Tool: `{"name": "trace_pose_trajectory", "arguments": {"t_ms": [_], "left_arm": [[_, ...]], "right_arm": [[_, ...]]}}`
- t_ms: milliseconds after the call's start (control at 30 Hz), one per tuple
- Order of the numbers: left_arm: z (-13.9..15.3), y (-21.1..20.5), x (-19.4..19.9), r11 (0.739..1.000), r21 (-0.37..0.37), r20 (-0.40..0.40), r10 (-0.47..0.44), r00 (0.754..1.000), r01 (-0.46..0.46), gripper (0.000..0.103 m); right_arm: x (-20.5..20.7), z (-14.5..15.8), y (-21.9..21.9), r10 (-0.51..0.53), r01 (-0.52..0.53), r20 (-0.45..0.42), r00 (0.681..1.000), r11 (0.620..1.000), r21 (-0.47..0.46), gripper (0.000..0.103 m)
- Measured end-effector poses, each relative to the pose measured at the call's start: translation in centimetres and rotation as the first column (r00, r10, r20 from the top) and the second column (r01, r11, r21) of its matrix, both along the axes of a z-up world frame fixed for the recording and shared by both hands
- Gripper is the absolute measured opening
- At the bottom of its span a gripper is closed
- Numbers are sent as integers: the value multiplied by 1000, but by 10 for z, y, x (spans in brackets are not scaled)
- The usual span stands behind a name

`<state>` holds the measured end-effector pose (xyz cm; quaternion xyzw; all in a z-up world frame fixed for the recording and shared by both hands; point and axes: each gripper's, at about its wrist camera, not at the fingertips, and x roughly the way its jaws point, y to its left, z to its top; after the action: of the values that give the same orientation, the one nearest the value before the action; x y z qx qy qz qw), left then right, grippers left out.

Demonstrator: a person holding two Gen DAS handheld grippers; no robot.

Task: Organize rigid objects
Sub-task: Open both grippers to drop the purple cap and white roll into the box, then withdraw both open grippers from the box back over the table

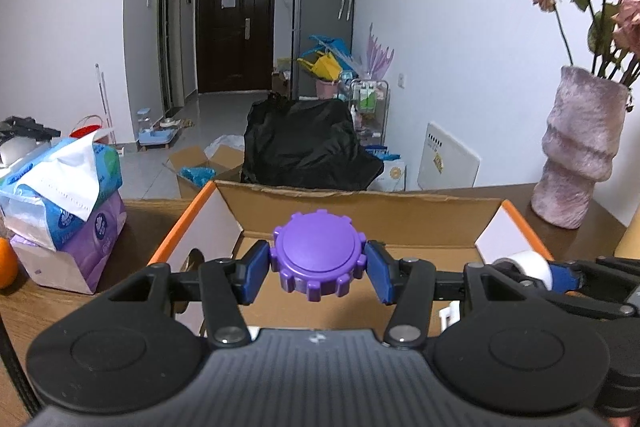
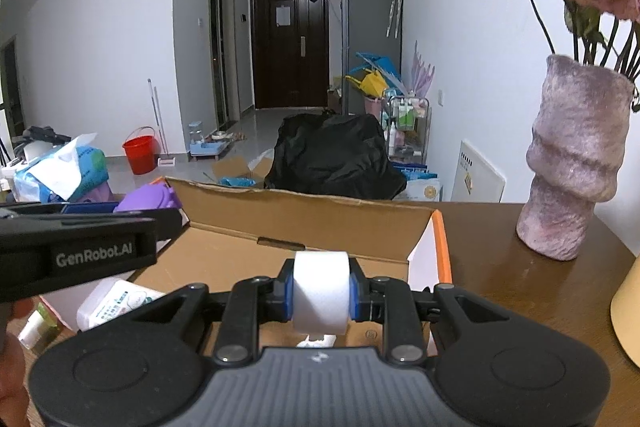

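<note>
Left gripper (image 1: 318,265) clamps the purple knurled cap (image 1: 319,255) and right gripper (image 2: 321,297) pinches the white tape roll (image 2: 320,293), both above the cardboard box (image 2: 304,211) at 12 o'clock; a premature release risks either bouncing out.

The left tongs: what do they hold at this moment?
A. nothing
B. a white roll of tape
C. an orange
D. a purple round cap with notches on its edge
D: in the left wrist view the blue pads of the left tongs press on both sides of the purple notched cap, above the open cardboard box.
</note>
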<state>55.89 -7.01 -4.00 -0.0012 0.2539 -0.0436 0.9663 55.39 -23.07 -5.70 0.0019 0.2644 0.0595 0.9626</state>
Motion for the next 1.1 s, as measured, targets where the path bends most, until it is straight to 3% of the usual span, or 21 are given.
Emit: {"name": "trace_pose_trajectory", "arguments": {"t_ms": [200,267,300,333,367,400,433,500,533,567,1100], "left_arm": [[-4,5,3,1000,-5,-12,-10,1000,10,54],[-3,6,2,1000,1,-8,-12,1000,12,59],[-3,6,1,1000,2,-6,-9,1000,9,68],[-3,7,1,1000,7,-3,1,1000,-1,82],[-2,8,0,1000,13,2,16,1000,-16,88],[-2,9,0,999,19,10,30,999,-31,93],[-2,10,0,999,22,16,40,999,-40,97],[-2,13,0,998,22,17,57,998,-58,103],[-2,14,0,997,24,21,68,997,-69,103],[-2,15,0,997,28,22,70,997,-71,103],[3,18,-3,996,28,23,87,996,-88,103]], "right_arm": [[2,-5,1,0,0,-19,1000,1000,-5,24],[3,-6,0,-1,1,-29,1000,1000,-4,25],[3,-6,0,-7,7,-35,999,1000,-4,24],[3,-6,-1,-15,15,-36,999,1000,-6,29],[4,-7,-1,-23,23,-43,999,1000,-7,35],[5,-7,-2,-33,33,-48,998,999,-6,49],[5,-7,-3,-43,43,-50,998,999,-7,66],[5,-7,-3,-67,66,-48,997,998,-16,88],[5,-7,-4,-77,77,-44,996,997,-16,98],[4,-7,-5,-83,82,-40,996,997,-12,101],[1,-3,-6,-85,85,-45,995,996,-2,103]]}}
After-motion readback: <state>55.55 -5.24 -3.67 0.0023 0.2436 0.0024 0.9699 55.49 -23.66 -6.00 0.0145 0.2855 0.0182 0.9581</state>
